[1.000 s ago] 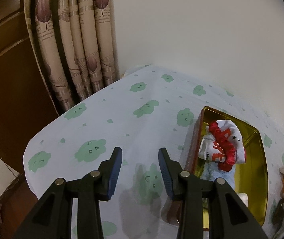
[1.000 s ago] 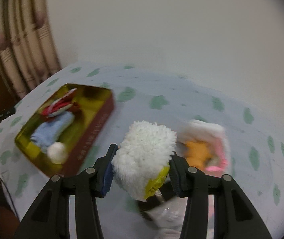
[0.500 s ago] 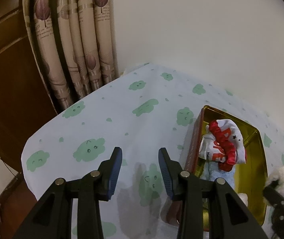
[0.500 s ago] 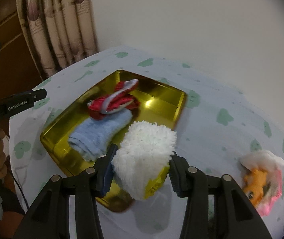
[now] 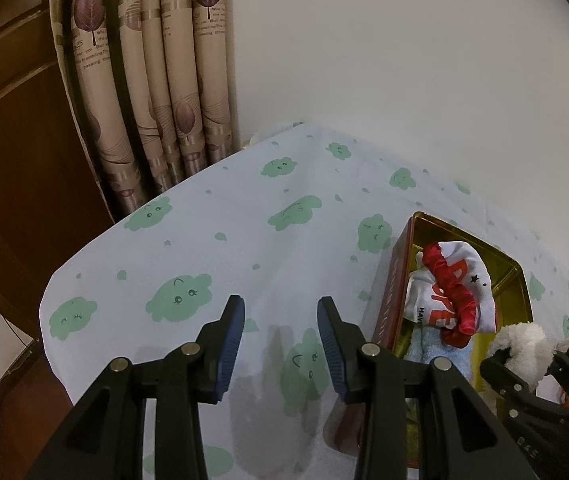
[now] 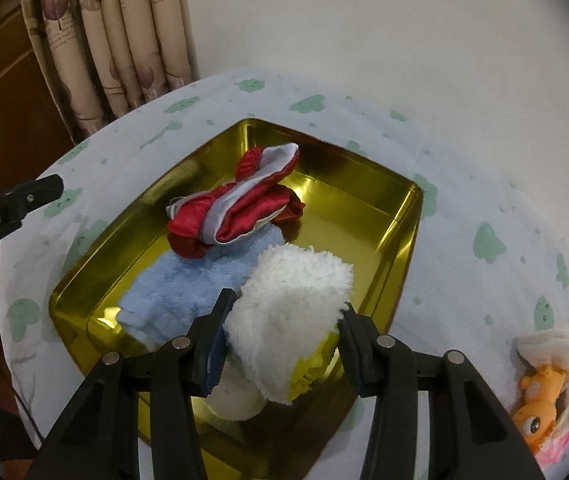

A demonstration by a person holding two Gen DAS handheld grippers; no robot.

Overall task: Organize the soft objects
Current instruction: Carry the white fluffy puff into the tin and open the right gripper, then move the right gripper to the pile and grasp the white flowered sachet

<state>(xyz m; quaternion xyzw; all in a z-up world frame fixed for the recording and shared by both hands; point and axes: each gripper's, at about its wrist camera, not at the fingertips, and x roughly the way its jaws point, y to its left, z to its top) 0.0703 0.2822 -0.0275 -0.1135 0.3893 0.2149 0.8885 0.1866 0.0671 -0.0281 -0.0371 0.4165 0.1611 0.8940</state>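
1. Right gripper [image 6: 282,326] grasps a white fluffy item [image 6: 290,316] with a yellow patch at its near edge; both pads press into the fleece.
2. Fluffy item hangs over the near right part of the gold tin [image 6: 404,248], above its inside, not set down.
3. Inside the tin: light blue towel [image 6: 188,284] on the near left, touching the fluffy item's left side in view.
4. Red and white cloth bundle [image 6: 236,208] lies on the far end of the blue towel, about mid-tin.
5. A white round soft item [image 6: 232,400] sits low in the near corner of the tin, partly hidden by the gripper.
6. Far right half of the tin floor is bare gold.
7. Orange plush toy [image 6: 540,408] with white and pink wrapping lies on the tablecloth [image 6: 484,184], near right, well apart from the tin.
8. Left gripper [image 5: 280,338] released, jaws apart, nothing between them, over the cloud-print tablecloth just left of the tin.
9. Curtain [image 5: 156,80] hangs at far left, pale wall [image 5: 404,60] behind the table.
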